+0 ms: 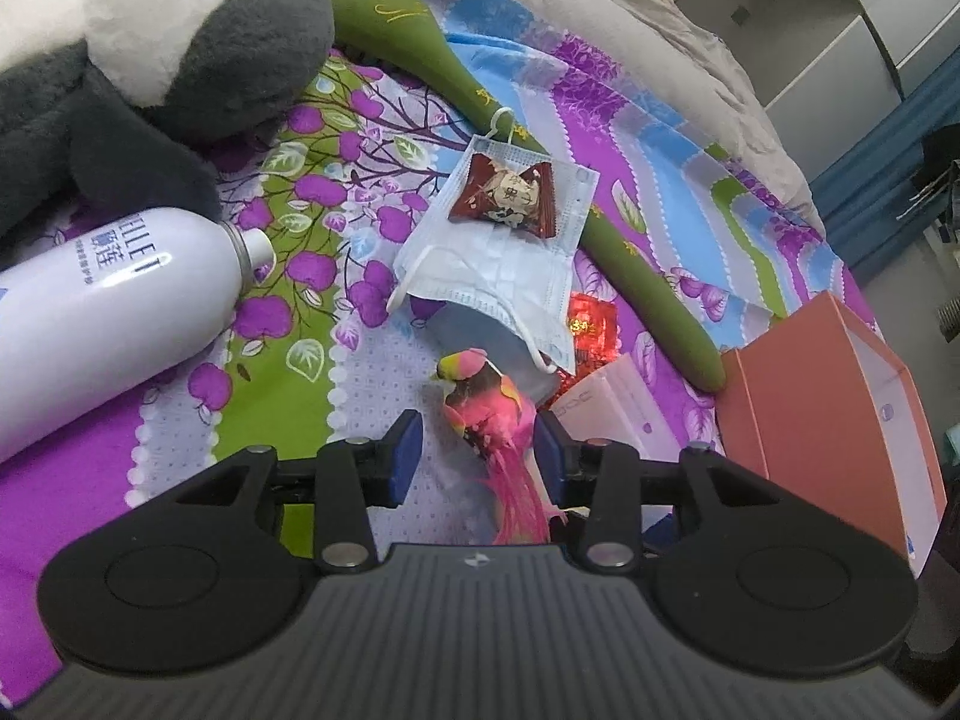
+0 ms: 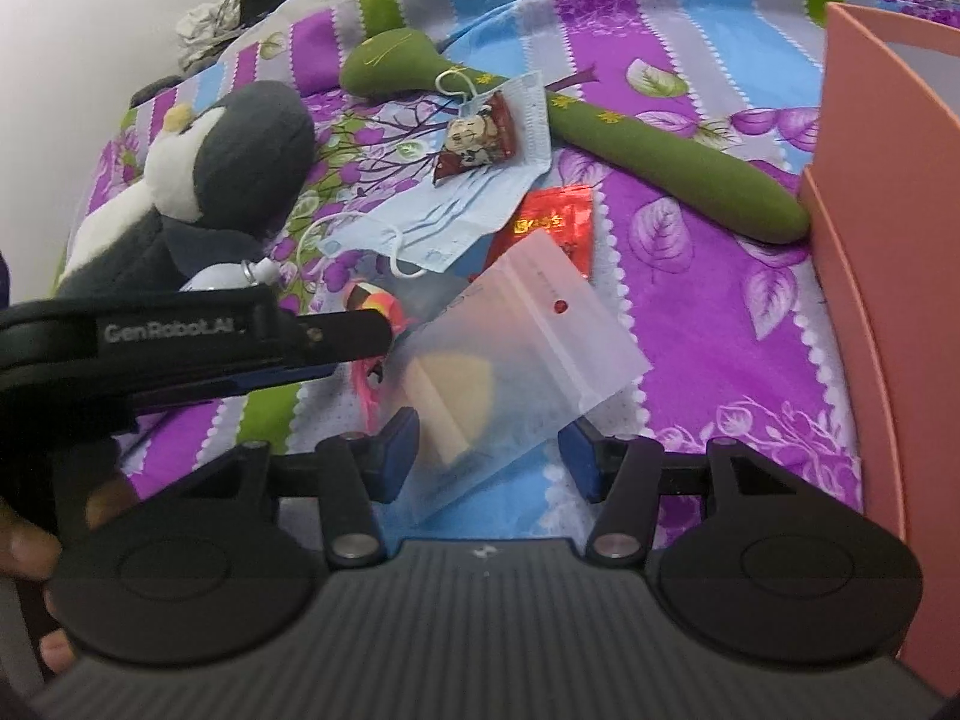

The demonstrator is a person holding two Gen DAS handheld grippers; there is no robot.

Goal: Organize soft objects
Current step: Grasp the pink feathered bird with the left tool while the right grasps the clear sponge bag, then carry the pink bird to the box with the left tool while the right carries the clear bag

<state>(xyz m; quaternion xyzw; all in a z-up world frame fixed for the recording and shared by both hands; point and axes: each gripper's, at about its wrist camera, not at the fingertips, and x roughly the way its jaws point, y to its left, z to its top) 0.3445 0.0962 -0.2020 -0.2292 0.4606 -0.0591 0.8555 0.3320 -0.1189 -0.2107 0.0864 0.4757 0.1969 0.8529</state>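
Item: pink feathered bird [image 1: 489, 405], lying on the patterned bedspread [image 1: 360, 396] just below the blue face mask [image 1: 498, 252], which serves as landmark here.
Left tongs [image 1: 477, 456]: apart, straddling the bird, right pad seemingly touching its flank, left pad clear.
Right tongs [image 2: 489, 450]: apart, astride a frosted zip bag [image 2: 510, 354] lying below-right of the mask; contact is hard to judge through the plastic.
Handling note: centre the left tongs on the bird's body, not the tail feathers, then close gently.
Destination, by judgement: orange box [image 1: 828, 396], right of the mask.
Nearby: penguin plush [image 1: 150, 60], green stuffed stick [image 1: 630, 240], white bottle [image 1: 114, 312].
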